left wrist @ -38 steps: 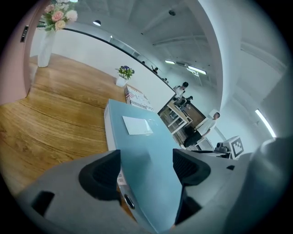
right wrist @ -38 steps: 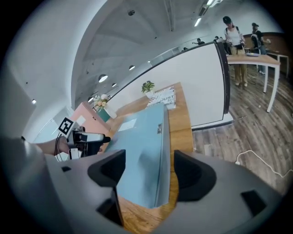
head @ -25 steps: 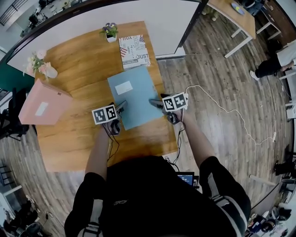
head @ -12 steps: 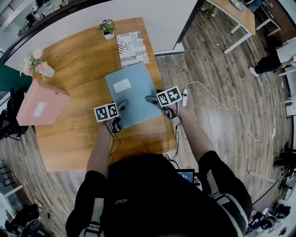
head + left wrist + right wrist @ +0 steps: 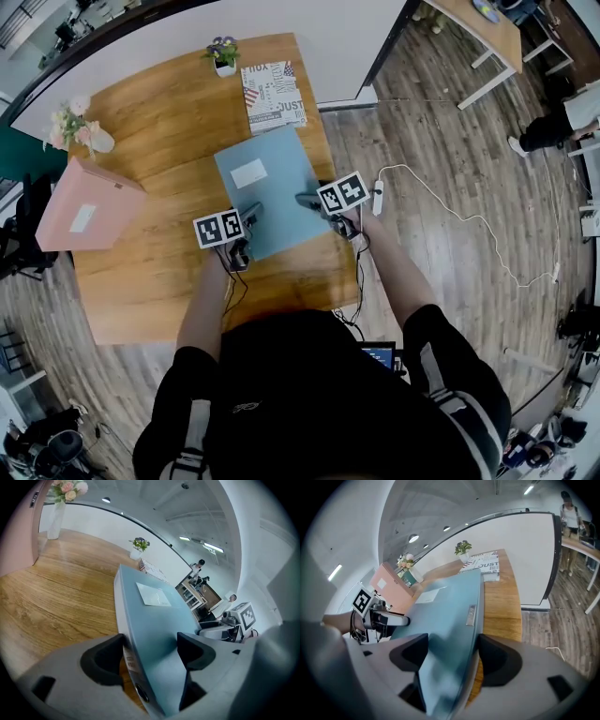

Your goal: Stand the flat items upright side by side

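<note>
Pink binder (image 5: 84,211): it stands at the left edge of the surface (image 5: 159,122), apparently already upright. It is probably the neighbour the next item goes beside. Its white label is too small to read.
Flower vase (image 5: 86,139): it sits behind the pink binder, clear of the work.
Left tool (image 5: 246,217): its jaws are closed on the near left edge of the blue binder (image 5: 267,183), one pad at the spine side and the other on the cover.
Blue binder: it lies mid-surface, gripped at both near corners. The two-sided hold likely serves to swing the wide cover up evenly. The white label (image 5: 248,173) on its cover shows no legible writing.
Potted plant (image 5: 223,52): it stands at the far edge of the surface.
Magazine (image 5: 272,94): it lies flat behind the blue binder, not yet stood up, and the word "JUST" is readable on it.
Right tool (image 5: 309,202): its jaws are clamped across the blue binder's right edge, just below the metal label holder (image 5: 471,616).
</note>
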A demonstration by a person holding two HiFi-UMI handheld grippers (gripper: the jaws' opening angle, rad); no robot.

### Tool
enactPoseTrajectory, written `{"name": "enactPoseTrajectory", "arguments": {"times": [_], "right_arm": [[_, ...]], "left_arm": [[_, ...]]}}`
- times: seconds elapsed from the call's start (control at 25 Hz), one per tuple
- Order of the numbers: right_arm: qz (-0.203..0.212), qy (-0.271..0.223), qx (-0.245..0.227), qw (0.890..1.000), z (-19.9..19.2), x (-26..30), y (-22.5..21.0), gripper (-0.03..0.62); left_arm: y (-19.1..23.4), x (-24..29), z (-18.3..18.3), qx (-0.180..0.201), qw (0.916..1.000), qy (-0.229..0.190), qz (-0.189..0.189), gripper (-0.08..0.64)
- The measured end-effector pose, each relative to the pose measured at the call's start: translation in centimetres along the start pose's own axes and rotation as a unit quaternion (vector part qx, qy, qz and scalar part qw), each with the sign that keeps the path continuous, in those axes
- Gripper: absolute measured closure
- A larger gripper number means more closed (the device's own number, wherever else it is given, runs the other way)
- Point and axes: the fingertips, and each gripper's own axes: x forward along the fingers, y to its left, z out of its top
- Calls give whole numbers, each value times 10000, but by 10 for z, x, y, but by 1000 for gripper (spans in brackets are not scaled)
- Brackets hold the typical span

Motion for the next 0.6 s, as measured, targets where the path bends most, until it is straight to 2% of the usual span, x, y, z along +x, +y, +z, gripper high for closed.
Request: {"name": "enactPoseTrajectory", "arguments": {"times": [0.32, 0.6], "right_arm": [[58, 21, -299, 9995, 7, 15, 26, 253], [93, -36, -402, 9991, 6, 20, 42, 255]], "left_arm": [[21, -23, -4, -148, 9995, -221, 179, 196], [30, -38, -7, -79, 9990, -329, 284, 198]]}}
